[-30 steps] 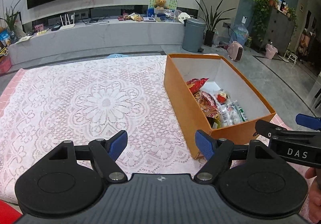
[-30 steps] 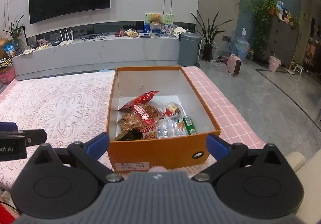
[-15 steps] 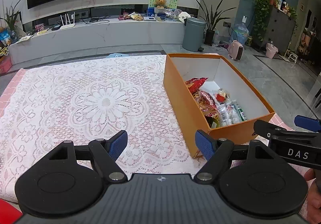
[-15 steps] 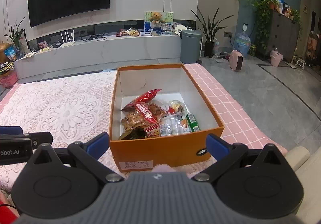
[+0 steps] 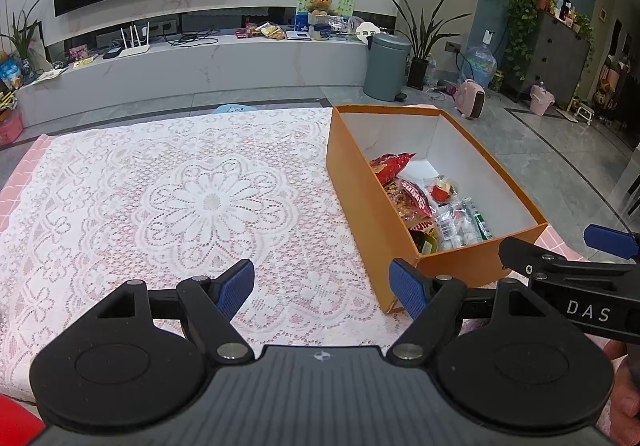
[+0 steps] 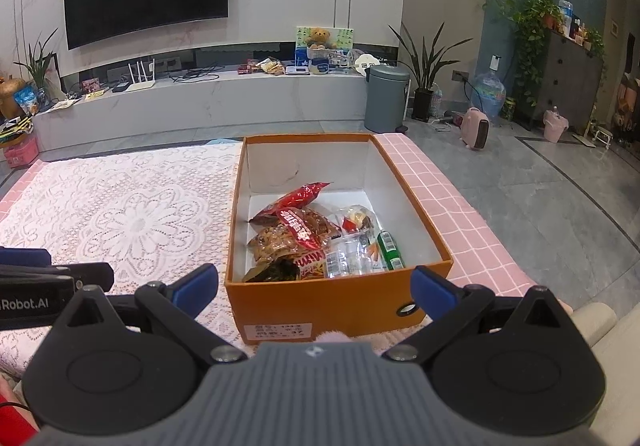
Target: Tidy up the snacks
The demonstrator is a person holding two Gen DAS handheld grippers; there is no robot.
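Crinkly foil and clear film: snack packets piled in orange cardboard box, bunched toward near end and left wall, far half bare white floor. Box at right side of lace tablecloth, partly on pink checked cloth.

Handling, judged from looks:
- Light, soft, compliant. Probably slippery film; contents (chips, crackers) likely crush under hard pinch.
- Best hold: sealed end seam or a loose corner, not the puffed middle. Red packet on top sticks a tail up toward far end, easiest first grab.
- Small green packet lies flat near right wall; side pinch along long edge, wall crowds the finger.
- Clear packet glossy, low profile, likely slides before lifting.
- Dark packet wedged against near wall, awkward, leave for last.
- Box itself stiff, light-looking, may skid on lace if nudged.

Looks: red wrapper with white print, brownish snacks visible through film, one small bundle with red and white nearer far end.

Left gripper: wide apart, holding nothing, hovering over lace just left of box's near corner. Right gripper: wide apart, nothing held, straddling near end wall from outside.
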